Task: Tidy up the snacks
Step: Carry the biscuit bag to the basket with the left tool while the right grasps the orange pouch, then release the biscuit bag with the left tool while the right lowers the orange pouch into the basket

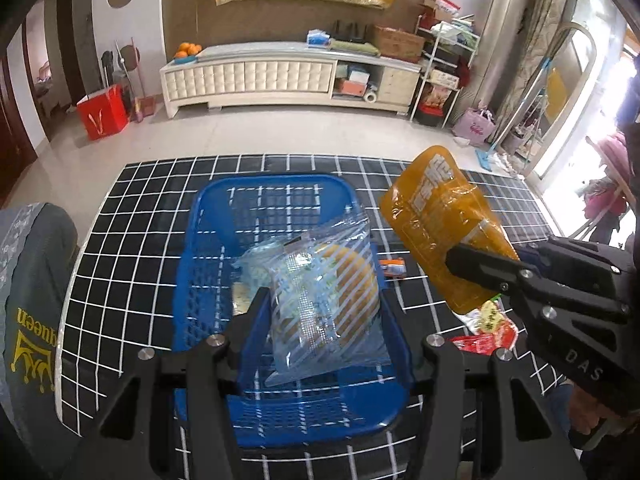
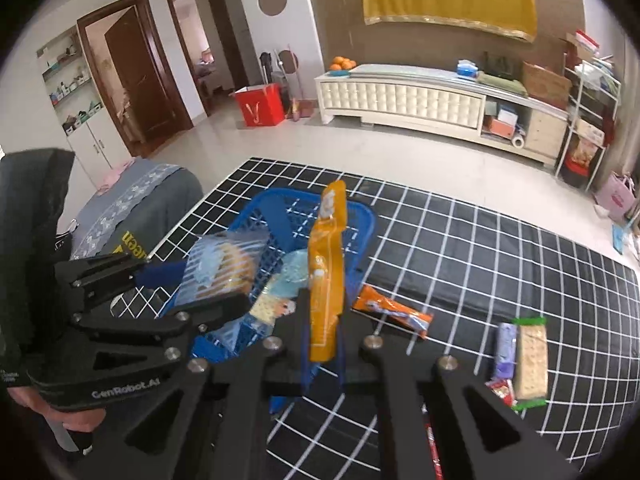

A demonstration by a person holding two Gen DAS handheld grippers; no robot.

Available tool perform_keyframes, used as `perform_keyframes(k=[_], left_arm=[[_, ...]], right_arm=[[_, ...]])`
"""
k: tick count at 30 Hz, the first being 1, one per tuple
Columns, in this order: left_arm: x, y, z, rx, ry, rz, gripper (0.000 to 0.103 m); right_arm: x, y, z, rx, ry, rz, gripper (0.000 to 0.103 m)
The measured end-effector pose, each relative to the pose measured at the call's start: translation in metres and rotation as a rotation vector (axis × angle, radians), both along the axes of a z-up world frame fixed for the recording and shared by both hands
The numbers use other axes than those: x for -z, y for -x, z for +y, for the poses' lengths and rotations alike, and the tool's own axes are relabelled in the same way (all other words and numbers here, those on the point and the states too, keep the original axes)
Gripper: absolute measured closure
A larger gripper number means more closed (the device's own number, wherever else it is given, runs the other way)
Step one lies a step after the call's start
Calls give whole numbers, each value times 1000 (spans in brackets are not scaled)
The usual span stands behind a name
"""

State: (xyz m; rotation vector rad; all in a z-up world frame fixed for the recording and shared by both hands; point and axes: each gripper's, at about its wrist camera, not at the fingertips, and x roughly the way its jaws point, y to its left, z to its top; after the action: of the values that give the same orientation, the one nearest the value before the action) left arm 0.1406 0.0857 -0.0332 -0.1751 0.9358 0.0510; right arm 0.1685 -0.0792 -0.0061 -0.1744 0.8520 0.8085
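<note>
While both packs hang over blue basket (image 1: 208, 240) | left gripper (image 1: 324, 300) clamped on striped clear bun pack (image 1: 324, 300) | right gripper (image 2: 322, 312) pinched tight on orange pouch (image 2: 326, 280) | step: carry-to-basket | next, likely: lower, release inside.

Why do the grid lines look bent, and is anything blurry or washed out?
Left wrist view: the fisheye lens bows the grid cloth; bright daylight washes out the right edge. Right wrist view: same bending, dark corners, and the clear striped packet looks slightly smeared.

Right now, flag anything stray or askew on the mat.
Nothing spilled or damaged. An orange wrapped bar lies askew beside the blue basket, and a cracker pack with other snacks sits farther right, outside it.
</note>
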Motion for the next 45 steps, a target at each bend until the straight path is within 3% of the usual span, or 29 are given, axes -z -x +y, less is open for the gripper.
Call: perform_keyframes(k=[14, 20, 22, 24, 35, 45], left_arm=[[46, -68, 4, 58, -5, 152, 52], [56, -92, 10, 41, 9, 159, 51], [58, -97, 12, 42, 7, 160, 34], [54, -98, 11, 43, -18, 138, 29], [28, -62, 22, 39, -10, 90, 29], [7, -22, 67, -33, -1, 44, 29]], right_arm=[[32, -34, 8, 48, 9, 74, 90], [35, -39, 1, 66, -1, 79, 89], [37, -39, 0, 68, 1, 82, 89], [37, -39, 0, 67, 11, 77, 90], [20, -27, 17, 45, 7, 62, 90], [6, -11, 55, 4, 37, 59, 89]])
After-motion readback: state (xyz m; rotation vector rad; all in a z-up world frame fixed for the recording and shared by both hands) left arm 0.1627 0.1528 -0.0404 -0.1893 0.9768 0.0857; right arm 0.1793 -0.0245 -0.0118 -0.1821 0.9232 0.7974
